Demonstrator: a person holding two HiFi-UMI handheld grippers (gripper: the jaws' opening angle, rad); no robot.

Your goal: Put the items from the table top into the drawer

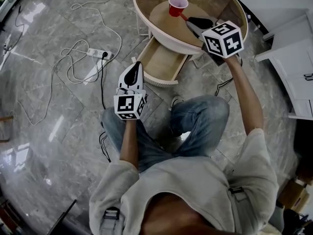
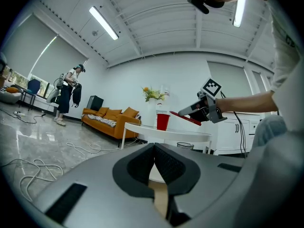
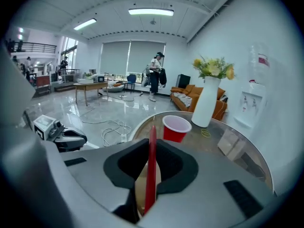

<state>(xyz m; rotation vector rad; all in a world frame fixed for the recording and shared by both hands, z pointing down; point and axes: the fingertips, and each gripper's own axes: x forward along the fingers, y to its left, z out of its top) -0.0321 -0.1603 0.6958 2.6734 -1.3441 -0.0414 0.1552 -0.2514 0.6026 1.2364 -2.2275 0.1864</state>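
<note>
A round glass-topped table point(image 1: 146, 26) has an open wooden drawer point(image 1: 164, 62) below its near side. A red plastic cup point(image 1: 177, 5) stands upright on the top, also seen in the right gripper view point(image 3: 176, 127). My right gripper point(image 1: 195, 23) hovers over the table just behind the cup. It is shut on a thin flat red piece point(image 3: 152, 146), seen edge-on between the pads and as a red sliver in the left gripper view point(image 2: 185, 117). My left gripper point(image 1: 133, 75) is held level in front of the drawer, jaws shut with nothing between them point(image 2: 154, 151).
A white vase with flowers point(image 3: 206, 106) stands on the table behind the cup. A power strip and looping cables point(image 1: 98, 54) lie on the marble floor to the left. White cabinets point(image 1: 293, 67) stand at the right. An orange sofa point(image 2: 111, 120) and a standing person point(image 2: 69, 94) are far off.
</note>
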